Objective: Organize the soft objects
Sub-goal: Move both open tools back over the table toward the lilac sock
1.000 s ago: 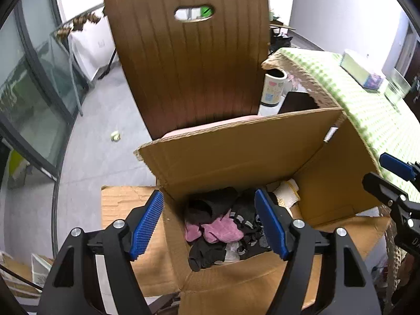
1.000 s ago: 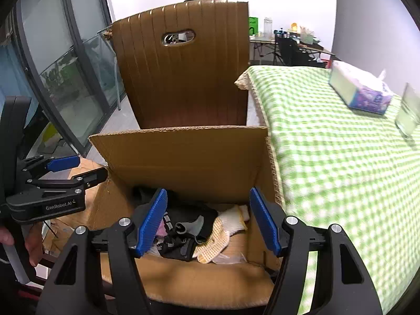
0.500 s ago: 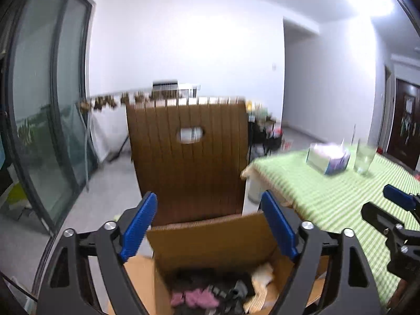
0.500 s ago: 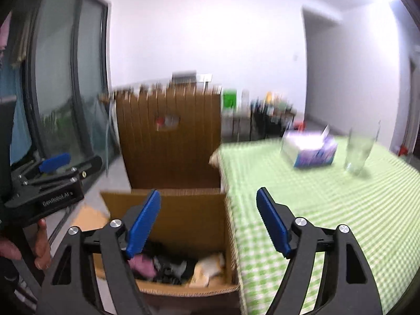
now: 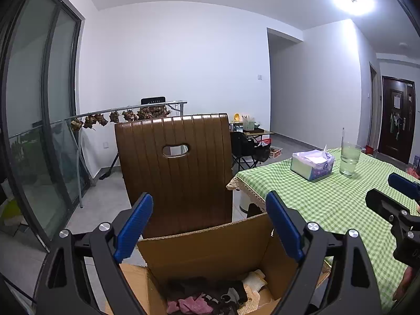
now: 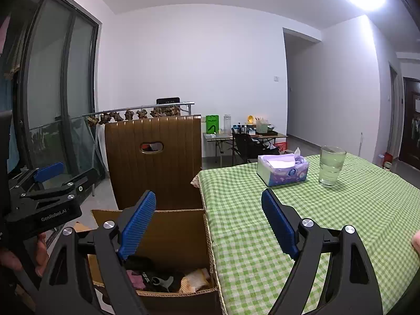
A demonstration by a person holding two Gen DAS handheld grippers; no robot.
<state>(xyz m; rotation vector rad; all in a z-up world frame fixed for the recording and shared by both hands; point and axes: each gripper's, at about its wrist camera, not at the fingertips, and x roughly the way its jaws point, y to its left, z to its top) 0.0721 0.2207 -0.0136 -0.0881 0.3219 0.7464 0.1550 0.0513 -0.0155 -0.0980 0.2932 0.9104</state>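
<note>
An open cardboard box (image 5: pixel 210 249) (image 6: pixel 168 228) sits on a brown chair, with a heap of soft things inside: black, pink (image 5: pixel 194 305) and cream pieces (image 6: pixel 195 279). My left gripper (image 5: pixel 207 225) hangs open above the box with nothing between its blue pads. My right gripper (image 6: pixel 210 223) is open too, raised over the box's right wall and the table edge, holding nothing. Each gripper shows at the side of the other's view: the right one (image 5: pixel 393 202), the left one (image 6: pixel 50 194).
A brown high-backed chair (image 5: pixel 176 165) stands behind the box. To the right is a table with a green checked cloth (image 6: pixel 302 210), a tissue box (image 6: pixel 282 169) and a glass of water (image 6: pixel 330 165). Glass doors lie to the left, a cluttered folding table at the back.
Both grippers have tilted upward and risen from the box, so the room now fills the views and the box has dropped to the bottom. Both stayed open and hold nothing.
</note>
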